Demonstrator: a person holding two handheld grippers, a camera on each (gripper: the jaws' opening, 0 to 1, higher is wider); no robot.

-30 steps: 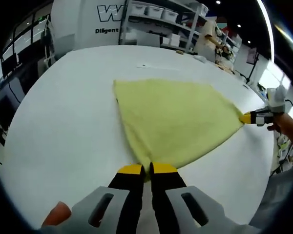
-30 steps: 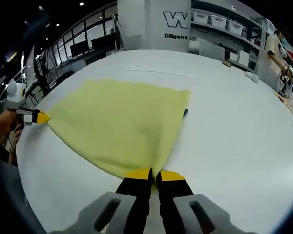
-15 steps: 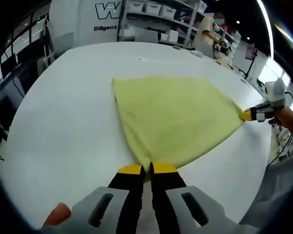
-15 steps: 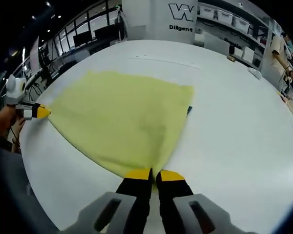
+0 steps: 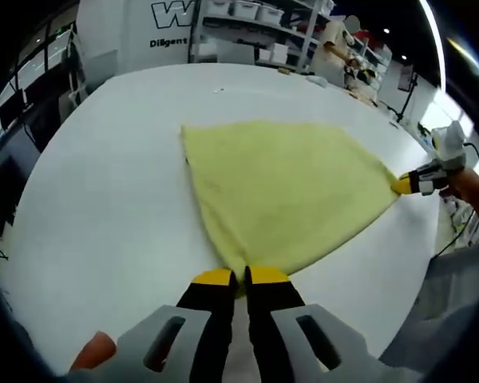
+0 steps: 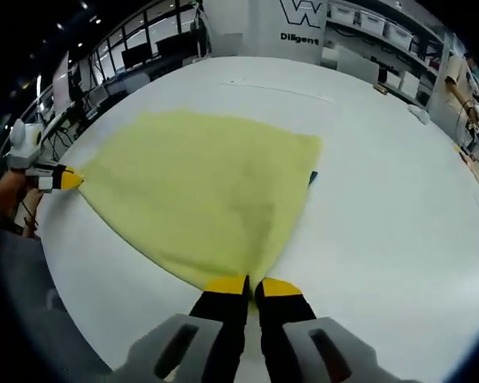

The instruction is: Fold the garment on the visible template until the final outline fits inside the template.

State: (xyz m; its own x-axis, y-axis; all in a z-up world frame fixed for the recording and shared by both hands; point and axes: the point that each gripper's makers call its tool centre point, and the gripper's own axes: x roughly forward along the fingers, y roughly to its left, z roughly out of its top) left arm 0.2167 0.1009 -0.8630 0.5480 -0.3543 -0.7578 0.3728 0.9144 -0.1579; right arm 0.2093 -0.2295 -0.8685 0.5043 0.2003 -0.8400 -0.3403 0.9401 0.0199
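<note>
A pale yellow garment (image 5: 283, 187) lies spread on the white table (image 5: 104, 183), pulled taut between two near corners. My left gripper (image 5: 239, 278) is shut on one corner of it at the bottom of the left gripper view. My right gripper (image 6: 251, 285) is shut on the other corner, with the garment (image 6: 199, 191) fanning out ahead. The right gripper (image 5: 407, 184) also shows at the right of the left gripper view, and the left gripper (image 6: 64, 179) at the left of the right gripper view. A dark bit of template (image 6: 312, 177) peeks out at the garment's far right edge.
Shelving with boxes (image 5: 255, 32) and a white wall with lettering (image 6: 303, 20) stand beyond the table's far edge. A thin line mark (image 6: 279, 86) lies on the table (image 6: 391, 199) far ahead. A person's hand (image 5: 473, 191) holds the right gripper.
Both views have shifted slightly as the hands moved; the garment stays stretched between the two shut grippers, its far edge a little nearer the table's middle.
</note>
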